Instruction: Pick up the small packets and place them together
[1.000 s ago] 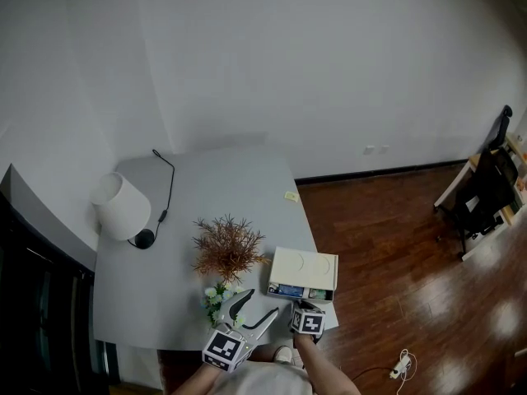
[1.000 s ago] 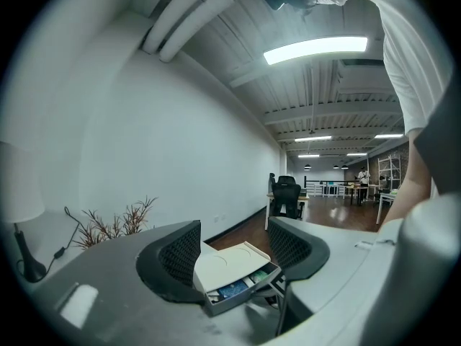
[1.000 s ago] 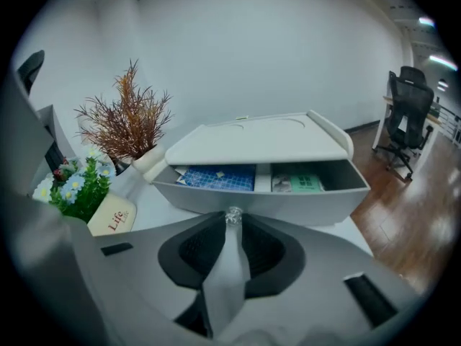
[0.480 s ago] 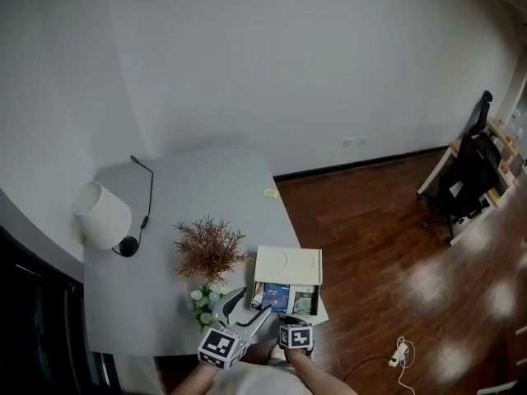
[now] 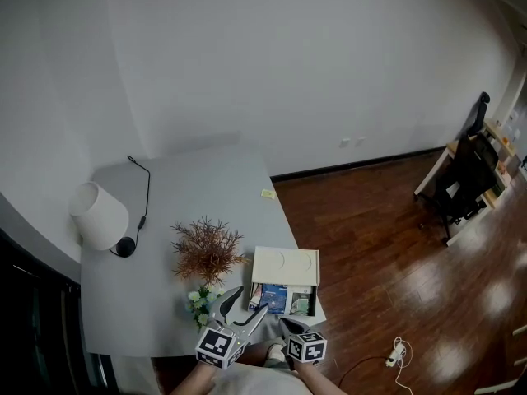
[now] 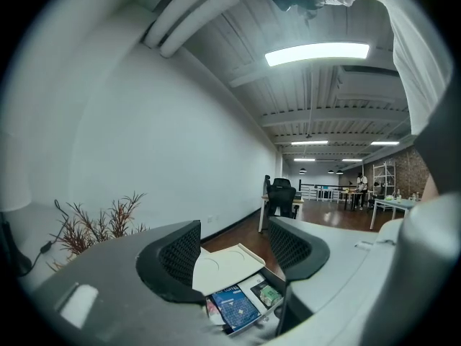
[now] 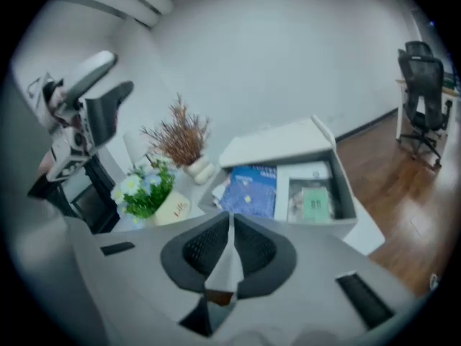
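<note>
Two right gripper (image 7: 230, 225) jaws, just closed tighter, pinch a thin pale packet (image 7: 226, 265); left gripper (image 6: 234, 236) jaws stand apart, empty. Blue packet (image 7: 248, 189) and green packet (image 7: 315, 202) lie in the box (image 5: 284, 264) at the near right corner of the table (image 5: 206, 188).

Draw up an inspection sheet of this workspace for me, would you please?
Surface: grey table against a white wall.
Job's things: blue packet and green packet lie side by side in the open white box.
Clutter: lamp, dried plant, flower pot, yellow note.
Grippers: left gripper open, empty; right gripper has just closed shut, nothing seen held.
Cables: lamp cord on the table; power strip on the floor.
Surroundings: wooden floor, office chair.
</note>
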### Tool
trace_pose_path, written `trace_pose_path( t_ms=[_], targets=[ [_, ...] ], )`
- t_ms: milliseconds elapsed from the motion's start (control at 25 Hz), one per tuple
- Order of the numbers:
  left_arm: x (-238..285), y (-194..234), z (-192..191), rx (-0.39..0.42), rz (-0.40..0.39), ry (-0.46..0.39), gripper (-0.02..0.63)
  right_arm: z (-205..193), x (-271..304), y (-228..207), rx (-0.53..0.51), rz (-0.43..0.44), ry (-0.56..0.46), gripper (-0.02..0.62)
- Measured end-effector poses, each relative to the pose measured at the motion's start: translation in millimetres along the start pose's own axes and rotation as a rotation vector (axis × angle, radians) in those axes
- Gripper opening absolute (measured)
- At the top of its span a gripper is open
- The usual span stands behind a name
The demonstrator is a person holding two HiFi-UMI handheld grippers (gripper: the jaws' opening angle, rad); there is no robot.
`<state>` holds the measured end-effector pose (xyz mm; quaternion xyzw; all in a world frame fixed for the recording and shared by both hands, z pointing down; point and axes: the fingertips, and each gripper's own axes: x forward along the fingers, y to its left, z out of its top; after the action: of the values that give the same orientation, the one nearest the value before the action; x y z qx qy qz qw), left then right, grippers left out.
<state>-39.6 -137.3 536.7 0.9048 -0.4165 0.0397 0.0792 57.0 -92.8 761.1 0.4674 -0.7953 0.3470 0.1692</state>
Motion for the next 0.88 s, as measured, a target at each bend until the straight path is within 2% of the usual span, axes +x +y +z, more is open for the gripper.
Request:
trace_pose_path(
  t_ms=[120, 240, 360, 480, 520, 600, 760, 800, 840, 880],
  targets=[
    [-1, 7, 2, -0.009, 0.018, -0.014, 0.278, 73, -34, 16, -0.093, 0.029, -0.260, 0.036],
    [-4, 14, 16, -0.027, 0.034, -0.051, 0.278, 144, -78, 29, -0.177, 0.017, -0.493, 0.040],
    [-8, 20, 28, -0.027, 0.051, -0.083, 0.278, 198, -121, 42, -0.270, -0.004, -0.665, 0.043],
    [-11, 22, 40, -0.019, 0.055, -0.114, 0.278, 234, -157, 50, -0.307, -0.022, -0.801, 0.046],
    [-12, 22, 45, -0.015, 0.055, -0.123, 0.278, 242, -167, 52, -0.317, -0.029, -0.833, 0.055],
    [-14, 21, 52, -0.002, 0.055, -0.140, 0.278, 251, -179, 55, -0.343, -0.040, -0.868, 0.204],
    [-15, 21, 63, 0.029, 0.062, -0.162, 0.278, 253, -189, 61, -0.415, -0.096, -0.884, 0.217],
    [-15, 21, 63, 0.036, 0.063, -0.165, 0.278, 250, -189, 60, -0.417, -0.112, -0.883, 0.320],
    [-14, 21, 63, 0.041, 0.064, -0.166, 0.278, 247, -187, 60, -0.415, -0.123, -0.877, 0.394],
    [-14, 21, 63, 0.046, 0.066, -0.167, 0.278, 244, -185, 59, -0.413, -0.129, -0.868, 0.394]
  ],
)
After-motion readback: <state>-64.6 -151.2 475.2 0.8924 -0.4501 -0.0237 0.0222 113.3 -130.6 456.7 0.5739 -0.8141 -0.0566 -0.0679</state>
